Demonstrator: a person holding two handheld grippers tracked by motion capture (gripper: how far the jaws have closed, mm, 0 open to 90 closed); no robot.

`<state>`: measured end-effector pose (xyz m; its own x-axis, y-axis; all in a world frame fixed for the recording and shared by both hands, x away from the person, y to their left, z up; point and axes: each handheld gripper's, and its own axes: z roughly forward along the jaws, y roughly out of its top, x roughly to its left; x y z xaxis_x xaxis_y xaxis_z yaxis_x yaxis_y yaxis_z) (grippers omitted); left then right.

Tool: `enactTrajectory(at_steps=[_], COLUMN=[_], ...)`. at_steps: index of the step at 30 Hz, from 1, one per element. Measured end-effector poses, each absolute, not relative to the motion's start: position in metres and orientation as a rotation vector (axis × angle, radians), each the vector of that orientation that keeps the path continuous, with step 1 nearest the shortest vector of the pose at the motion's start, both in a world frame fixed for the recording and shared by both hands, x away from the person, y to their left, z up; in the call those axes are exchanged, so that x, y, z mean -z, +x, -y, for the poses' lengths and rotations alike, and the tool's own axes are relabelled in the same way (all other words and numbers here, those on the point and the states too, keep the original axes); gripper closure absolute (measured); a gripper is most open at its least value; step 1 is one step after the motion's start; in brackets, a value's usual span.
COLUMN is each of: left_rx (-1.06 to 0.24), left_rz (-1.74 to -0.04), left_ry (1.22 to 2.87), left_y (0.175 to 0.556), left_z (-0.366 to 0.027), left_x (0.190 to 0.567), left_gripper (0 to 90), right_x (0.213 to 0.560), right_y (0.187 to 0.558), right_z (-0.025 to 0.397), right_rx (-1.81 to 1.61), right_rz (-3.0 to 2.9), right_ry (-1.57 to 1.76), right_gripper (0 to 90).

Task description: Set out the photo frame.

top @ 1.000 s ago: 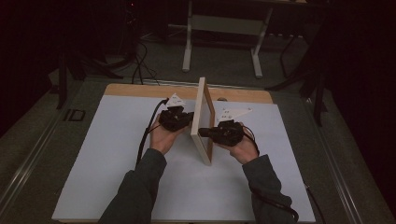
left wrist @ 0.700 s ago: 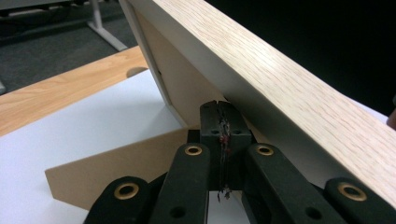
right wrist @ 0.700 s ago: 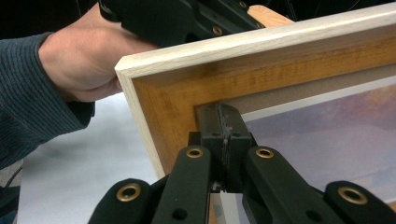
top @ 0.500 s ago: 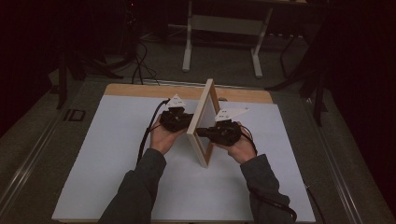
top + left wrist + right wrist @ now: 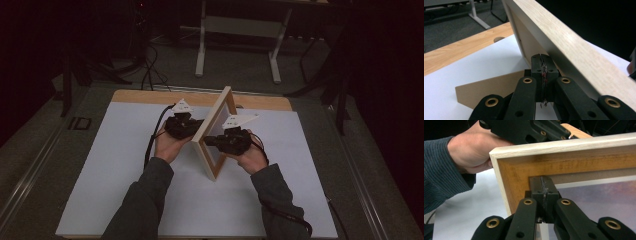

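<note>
Picture frame (image 5: 216, 135) tilted between both tools, jaws closed.

Dark ribbed sleeves (image 5: 145, 200) cover both forearms; black grippers (image 5: 541, 62) carry brass-ringed pivots, grey three-cornered plates (image 5: 182, 105) and black cables (image 5: 155, 132)

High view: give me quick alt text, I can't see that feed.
A wooden picture frame stands tilted on edge on a white table, held between the left gripper and the right gripper. The person's forearms enter from below.
</note>
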<state>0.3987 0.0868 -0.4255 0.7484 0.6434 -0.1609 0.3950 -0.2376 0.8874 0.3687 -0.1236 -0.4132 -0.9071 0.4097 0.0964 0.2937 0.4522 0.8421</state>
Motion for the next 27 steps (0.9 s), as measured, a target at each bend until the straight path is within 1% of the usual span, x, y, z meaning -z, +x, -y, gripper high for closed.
enactTrajectory(at_steps=[10,16,20,22,27], left_rx=[-0.285,-0.294,-0.317,-0.323,-0.326], left_rz=[-0.807,-0.834,-0.892,-0.903,-0.943], left_ry=[1.845,1.860,1.837,1.829,1.721], left_y=[0.398,0.397,0.394,0.393,0.378], left_z=[-0.103,-0.106,-0.114,-0.116,-0.135], left_x=[0.425,0.426,0.424,0.422,0.407], left_gripper=[89.5,83.8,78.5,74.3,66.9], right_x=[0.415,0.416,0.419,0.420,0.421], right_y=[0.368,0.368,0.366,0.367,0.370], right_z=[0.110,0.109,0.111,0.113,0.128], right_rx=[-1.472,-1.465,-1.428,-1.421,-1.412], right_rz=[-2.581,-2.583,-2.589,-2.589,-2.566], right_ry=[0.620,0.612,0.615,0.613,0.657], right_gripper=[89.5,89.1,88.1,87.6,85.5])
